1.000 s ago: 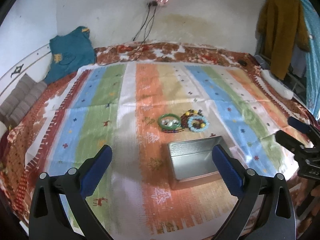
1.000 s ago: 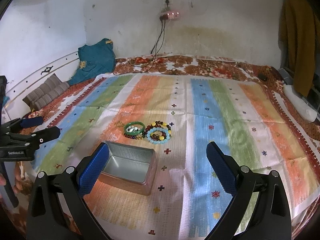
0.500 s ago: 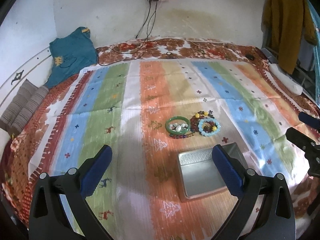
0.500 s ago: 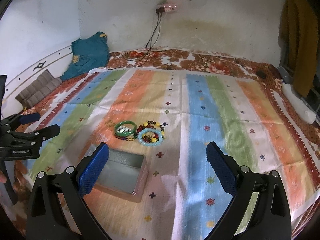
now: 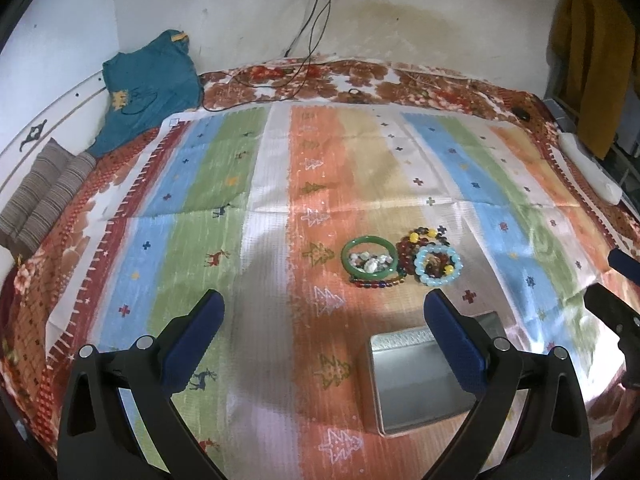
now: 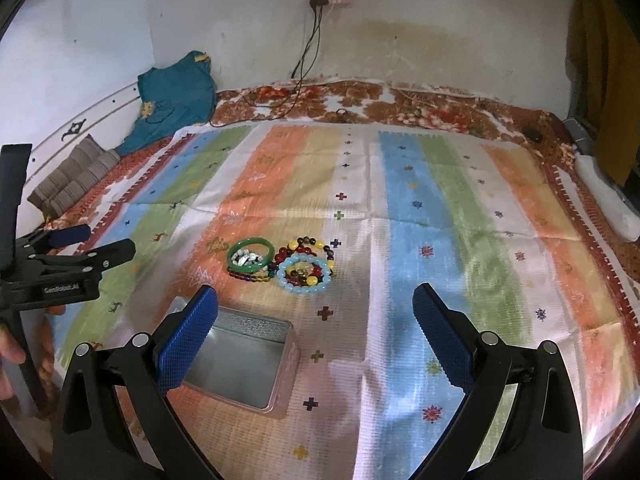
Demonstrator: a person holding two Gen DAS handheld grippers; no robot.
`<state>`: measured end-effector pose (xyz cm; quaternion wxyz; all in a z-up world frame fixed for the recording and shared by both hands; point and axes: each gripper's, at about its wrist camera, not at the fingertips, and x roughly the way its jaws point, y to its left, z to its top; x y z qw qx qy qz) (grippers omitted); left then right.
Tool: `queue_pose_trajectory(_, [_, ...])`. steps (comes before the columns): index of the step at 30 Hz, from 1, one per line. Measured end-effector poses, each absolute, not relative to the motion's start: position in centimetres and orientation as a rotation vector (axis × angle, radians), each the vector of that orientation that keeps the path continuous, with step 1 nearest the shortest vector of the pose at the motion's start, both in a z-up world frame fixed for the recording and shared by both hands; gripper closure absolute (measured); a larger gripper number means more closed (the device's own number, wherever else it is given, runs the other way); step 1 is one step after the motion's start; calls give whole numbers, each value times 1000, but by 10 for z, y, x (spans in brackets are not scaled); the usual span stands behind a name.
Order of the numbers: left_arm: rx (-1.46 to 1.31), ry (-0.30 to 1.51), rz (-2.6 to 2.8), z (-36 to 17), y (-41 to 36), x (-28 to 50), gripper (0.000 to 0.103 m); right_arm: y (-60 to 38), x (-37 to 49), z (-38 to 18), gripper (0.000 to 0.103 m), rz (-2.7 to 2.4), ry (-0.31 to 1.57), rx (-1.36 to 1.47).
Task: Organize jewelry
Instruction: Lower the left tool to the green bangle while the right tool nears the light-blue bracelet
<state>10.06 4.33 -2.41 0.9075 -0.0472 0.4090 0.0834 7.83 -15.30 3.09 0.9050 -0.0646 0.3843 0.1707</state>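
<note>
On the bed, a striped mat (image 5: 280, 184) covers most of the floral bedspread (image 5: 360, 80). Open metal tin (image 6: 240, 364) sits on the mat toward its near edge, orange stripe. Tin interior is bare metal, nothing inside it as far as visible; the near-right part is hidden behind a pad in the left wrist view.

Jewelry is bunched just beyond the tin, toward the mat's middle, apart from the tin:
- green bangle (image 5: 370, 258) lying flat, with a small pile of pale beads (image 5: 370, 262) inside its ring
- dark bead strand (image 5: 376, 283) touching the bangle's near edge
- pale blue bead bracelet (image 5: 437, 264) just right of the bangle, with a few dark and yellow beads inside its ring
- red/yellow bead bracelet (image 5: 420, 240) partly under the blue one, on its far side

Exact bracelet count in the overlap: cannot tell.

Left claw (image 5: 320, 316): pads wide apart, holding nothing, hanging above the mat's near edge; its right pad overlaps the tin in view. Right claw (image 6: 316, 312): pads wide apart, holding nothing, over the mat's near edge with the tin behind its left pad.

Far left corner of the bed: teal garment (image 6: 176, 100) against the wall, striped cushion (image 6: 76, 176) beside it. Cables (image 6: 308, 52) run down the wall from a socket to the bedspread. A hand (image 6: 12, 352) is partly visible at the left edge of the right wrist view.
</note>
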Motion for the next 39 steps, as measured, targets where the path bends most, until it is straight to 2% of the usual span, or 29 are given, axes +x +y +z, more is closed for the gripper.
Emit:
queue_pose_trajectory(19, [-160,942,193,-60,64,156,6,-137,123,7,4,323,876,-155])
queue_pose_trajectory(39, [-98,1023,200,-106,68,201,6,-125,173,-35,4,280,1002,-183])
